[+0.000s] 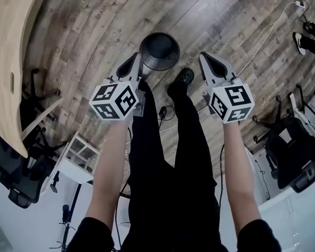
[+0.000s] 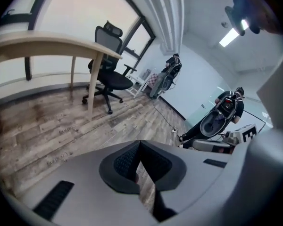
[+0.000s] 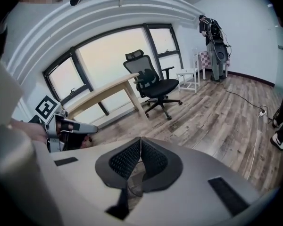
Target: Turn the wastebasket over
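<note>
A round black wastebasket [image 1: 160, 50] stands on the wood floor just ahead of the person's feet; from above I cannot tell which end is up. My left gripper [image 1: 134, 60] hangs at its left side, close to its rim, jaws shut and empty. My right gripper [image 1: 204, 58] hangs to its right, a little apart from it, also shut with nothing in it. In the left gripper view the pads [image 2: 132, 161] meet over bare floor. In the right gripper view the pads [image 3: 148, 159] meet too, and the left gripper [image 3: 61, 126] shows at the left.
A curved wooden desk [image 1: 10, 62] fills the left side, with black office chairs [image 1: 10, 177] and a white cart [image 1: 81, 154] near it. A white cable [image 1: 268, 30] crosses the floor at the right. Another person's shoes [image 1: 304, 38] are at the far right. My own shoe [image 1: 181, 77] is beside the basket.
</note>
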A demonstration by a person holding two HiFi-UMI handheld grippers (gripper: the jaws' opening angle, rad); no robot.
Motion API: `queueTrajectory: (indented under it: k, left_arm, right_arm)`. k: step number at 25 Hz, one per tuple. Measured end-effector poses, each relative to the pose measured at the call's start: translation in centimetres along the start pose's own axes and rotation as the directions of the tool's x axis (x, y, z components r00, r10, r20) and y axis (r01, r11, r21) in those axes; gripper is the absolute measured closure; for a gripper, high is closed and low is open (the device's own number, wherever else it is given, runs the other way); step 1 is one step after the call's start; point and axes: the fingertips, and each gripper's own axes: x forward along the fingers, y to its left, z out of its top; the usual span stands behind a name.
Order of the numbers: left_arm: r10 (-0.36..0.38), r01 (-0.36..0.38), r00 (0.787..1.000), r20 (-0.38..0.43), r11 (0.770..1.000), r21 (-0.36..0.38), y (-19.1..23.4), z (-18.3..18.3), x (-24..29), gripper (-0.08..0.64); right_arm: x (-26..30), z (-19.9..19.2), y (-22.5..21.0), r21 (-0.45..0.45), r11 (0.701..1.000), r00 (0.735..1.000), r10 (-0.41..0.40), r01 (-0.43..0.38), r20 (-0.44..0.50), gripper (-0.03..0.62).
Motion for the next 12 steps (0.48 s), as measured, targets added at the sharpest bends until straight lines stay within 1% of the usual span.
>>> queueTrajectory:
  k: [2, 3, 4, 5, 6, 8, 9, 10, 12]
  left_arm:
    - [0.019, -0.020, 1.000, -0.013, 0.997, -0.080, 2.1, -1.2, 1.7, 0.543]
    - [0.023, -0.024, 1.000, -0.015, 0.990, -0.137, 3.0, -1.8, 2.6, 0.543]
    - [0.020, -0.022, 1.000, -0.012, 0.978, -0.206, 3.8, -2.4, 3.6, 0.543]
    - [0.013, -0.014, 1.000, -0.005, 0.960, -0.281, 4.6, -2.9, 4.6, 0.543]
    - [0.006, -0.004, 1.000, 0.006, 0.936, -0.352, 5.3, -3.5, 5.6, 0.543]
    - [0.006, 0.004, 1.000, 0.020, 0.885, -0.466, 6.6, -4.8, 7.4, 0.543]
    - [0.012, 0.000, 1.000, 0.022, 0.862, -0.507, 7.2, -5.6, 8.1, 0.541]
    - [0.021, -0.008, 1.000, 0.018, 0.844, -0.536, 7.8, -6.4, 8.8, 0.541]
    - [0.038, -0.029, 0.999, 0.004, 0.824, -0.566, 8.9, -7.8, 10.0, 0.541]
  right_arm:
    - [1.8, -1.1, -0.4, 0.010, 1.000, 1.000, -0.008, 0.008, -0.007, 0.558]
    - [2.6, -1.8, -0.6, 0.016, 1.000, 1.000, -0.012, 0.012, -0.012, 0.558]
    - [3.6, -2.4, -0.8, 0.019, 1.000, 1.000, -0.015, 0.016, -0.017, 0.558]
    - [4.6, -3.0, -1.0, 0.019, 1.000, 1.000, -0.017, 0.018, -0.023, 0.558]
    - [5.6, -3.6, -1.1, 0.017, 1.000, 0.999, -0.016, 0.017, -0.027, 0.558]
    - [7.6, -4.8, -1.1, 0.009, 1.000, 0.999, -0.007, 0.007, -0.035, 0.558]
    - [8.4, -5.5, -1.1, 0.004, 1.000, 0.999, -0.002, 0.002, -0.039, 0.558]
    - [9.2, -6.1, -1.0, -0.001, 1.000, 0.999, 0.003, -0.003, -0.046, 0.558]
    - [10.6, -7.3, -1.0, -0.014, 1.000, 0.998, 0.012, -0.013, -0.063, 0.558]
